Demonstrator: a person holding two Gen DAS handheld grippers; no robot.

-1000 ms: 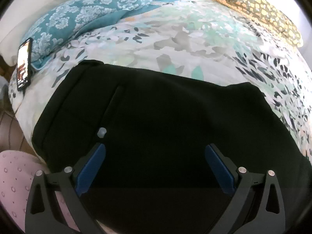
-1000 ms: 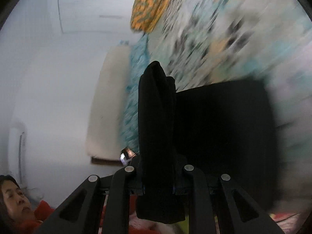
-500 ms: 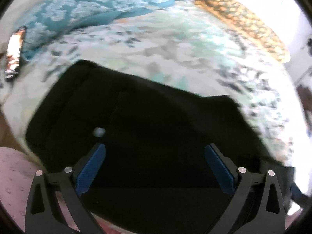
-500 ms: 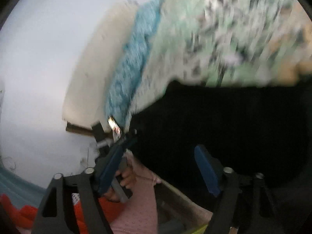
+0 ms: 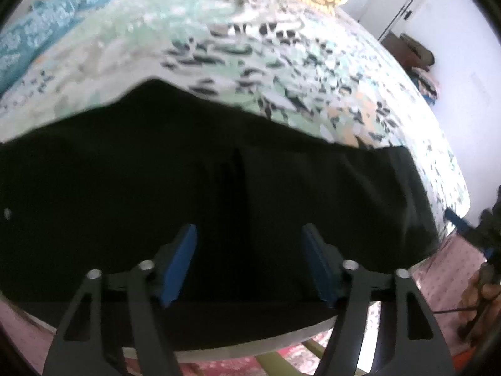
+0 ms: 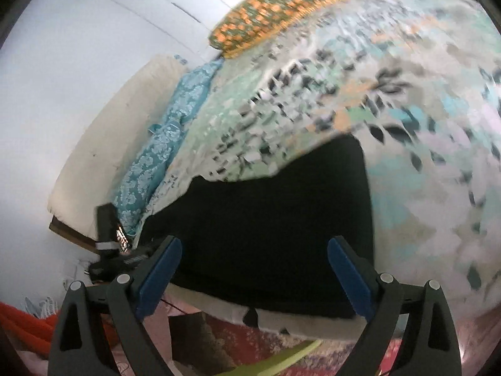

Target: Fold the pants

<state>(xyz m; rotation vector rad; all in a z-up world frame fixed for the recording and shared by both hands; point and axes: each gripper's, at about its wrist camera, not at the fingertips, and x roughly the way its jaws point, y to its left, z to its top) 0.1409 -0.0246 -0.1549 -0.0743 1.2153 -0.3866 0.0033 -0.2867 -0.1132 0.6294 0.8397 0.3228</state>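
Note:
Black pants (image 5: pixel 219 172) lie flat across the near edge of a bed with a patterned sheet (image 5: pixel 281 72). In the right wrist view the pants (image 6: pixel 275 219) show as a dark, squarish folded patch. My left gripper (image 5: pixel 249 235) hangs over the pants, pointing steeply down. Its jaws are closing, and its blue pads (image 5: pixel 180 260) stand apart and are not pressing on the cloth. My right gripper (image 6: pixel 254 244) hovers at the bed's near edge over the pants' end. Its jaws are opening wide with nothing between them.
An orange patterned pillow (image 6: pixel 275 9) and a teal floral pillow (image 6: pixel 162 138) lie at the far side of the bed. A phone (image 6: pixel 120 236) rests near the teal pillow. Red patterned floor (image 6: pixel 281 338) shows below the bed edge. A hand (image 5: pixel 482 288) appears at the right.
The right gripper has let go of the bunched black cloth and stands wide open. The left gripper has swung right along the pants, and its jaws have narrowed.

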